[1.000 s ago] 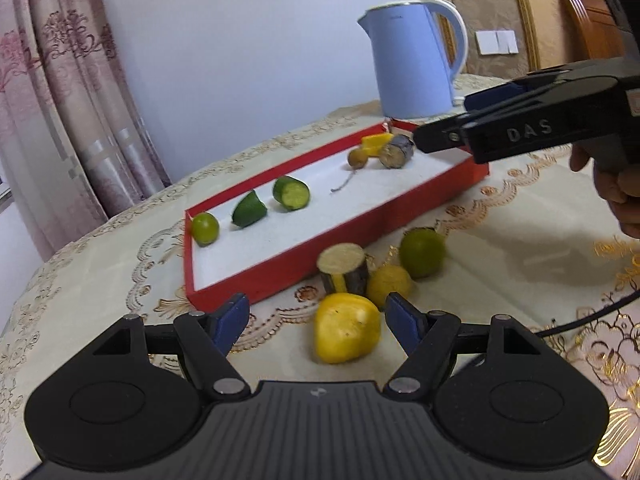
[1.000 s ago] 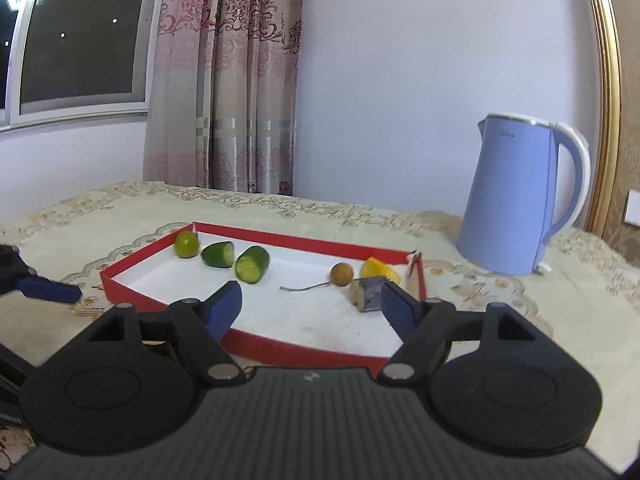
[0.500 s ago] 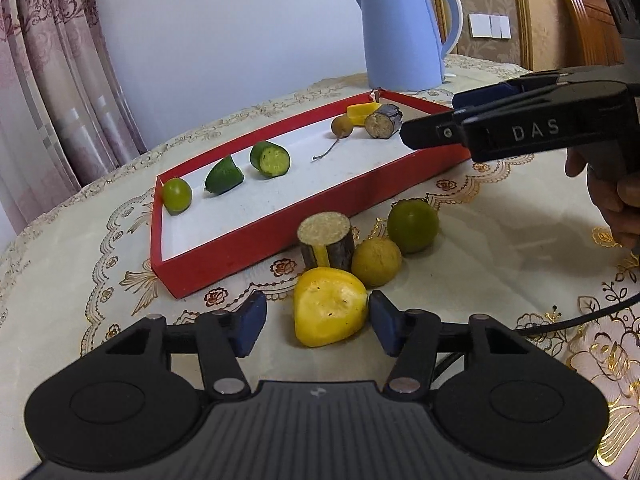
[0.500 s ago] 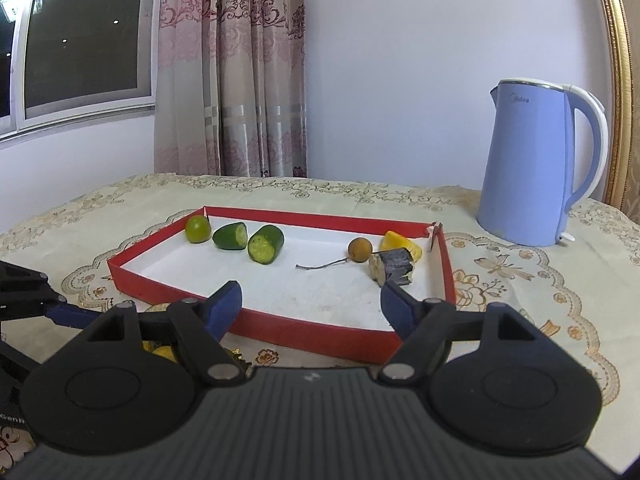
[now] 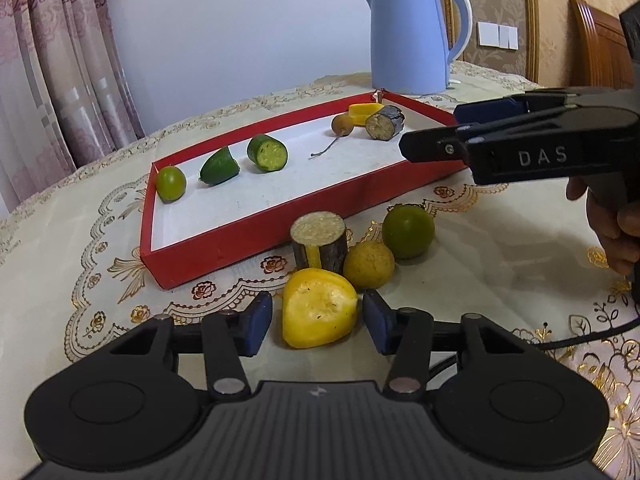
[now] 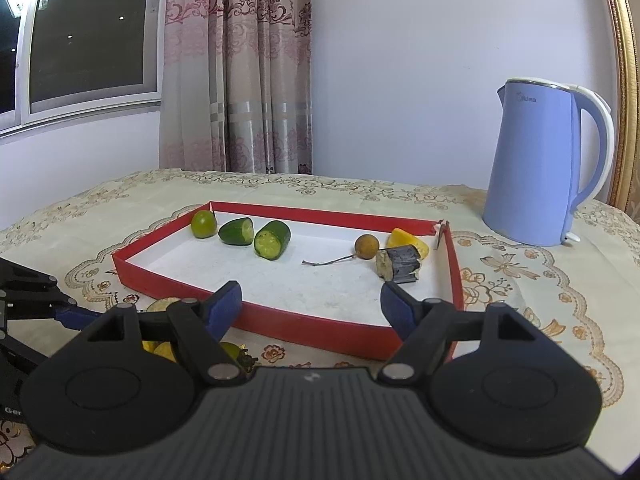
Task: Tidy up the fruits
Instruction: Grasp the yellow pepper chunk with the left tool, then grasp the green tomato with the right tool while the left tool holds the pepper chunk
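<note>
A yellow fruit piece [image 5: 318, 309] lies on the tablecloth between the open fingers of my left gripper [image 5: 317, 320], with small gaps on both sides. Behind it stand a sugarcane stub [image 5: 319, 245], a yellow-brown round fruit [image 5: 369, 266] and a green lime [image 5: 408, 231]. The red tray [image 5: 256, 236] holds a small lime [image 5: 171, 183], two cucumber pieces [image 5: 267, 153], a longan [image 5: 342, 124], a sugarcane piece [image 5: 384, 123] and a yellow piece [image 5: 362, 111]. My right gripper [image 6: 311, 309] is open and empty above the tray's near wall [image 6: 312, 330]; it also shows in the left wrist view [image 5: 520, 148].
A blue electric kettle [image 6: 540, 164] stands on the table behind the tray's right end. Curtains [image 6: 240, 64] and a window are at the back left. A wooden chair [image 5: 600, 44] is at the far right. A black cable [image 5: 580, 340] lies on the cloth at right.
My left gripper has moved forward and down, so the yellow fruit piece now sits between its fingers. My right gripper has shifted slightly; the tray contents have not moved.
</note>
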Tool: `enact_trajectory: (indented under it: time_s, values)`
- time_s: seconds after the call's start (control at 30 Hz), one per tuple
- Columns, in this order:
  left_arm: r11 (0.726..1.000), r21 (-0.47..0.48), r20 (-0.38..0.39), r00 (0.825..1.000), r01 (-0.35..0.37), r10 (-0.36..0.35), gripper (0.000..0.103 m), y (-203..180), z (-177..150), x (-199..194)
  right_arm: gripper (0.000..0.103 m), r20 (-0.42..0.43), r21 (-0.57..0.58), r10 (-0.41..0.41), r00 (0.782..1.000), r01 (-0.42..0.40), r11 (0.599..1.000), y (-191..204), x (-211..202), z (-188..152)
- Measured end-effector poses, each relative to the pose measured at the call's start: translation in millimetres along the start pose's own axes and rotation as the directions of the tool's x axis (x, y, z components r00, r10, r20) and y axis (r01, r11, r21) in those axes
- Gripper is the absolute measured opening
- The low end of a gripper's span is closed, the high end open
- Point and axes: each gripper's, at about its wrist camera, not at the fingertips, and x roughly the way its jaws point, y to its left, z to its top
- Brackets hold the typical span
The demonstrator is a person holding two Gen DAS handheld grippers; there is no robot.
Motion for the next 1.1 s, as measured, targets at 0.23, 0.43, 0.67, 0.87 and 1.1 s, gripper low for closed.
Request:
enact_trajectory:
  time_s: [0.23,0.43,0.67,0.87,1.1]
  values:
    - [0.994,-0.085,-0.01,0.997,0.07,-0.072,0.042,13.2,-0.3,2.5,0.075,-0.017,0.044,-0.014,1.0,0.015,0.999,-6.3,2.5,-1.1]
    - [0.991,-0.111,-0.003,0.997,0.071,-0.072,0.039,15.4,-1.9,0.7,0.075,-0.007,0.05,-0.004,1.0,0.004,0.999,-8.1,1.6,-1.3]
    - [0.992,-0.127,0.016,1.0,0.002,0.0,0.038,17.5,-2.8,-6.0,0.075,-0.012,0.034,-0.009,1.0,0.01,0.999,-7.0,-0.1,0.1]
    - [0.987,-0.145,0.032,0.997,-0.065,0.07,0.038,26.5,-1.2,-11.7,0.073,-0.063,-0.069,0.016,0.998,-0.02,0.997,3.4,-4.3,3.6]
    - [0.987,-0.143,0.04,0.996,-0.077,0.083,0.038,26.1,-1.4,-13.5,0.067,-0.134,-0.177,0.098,0.986,-0.121,0.977,26.1,-2.7,-2.9]
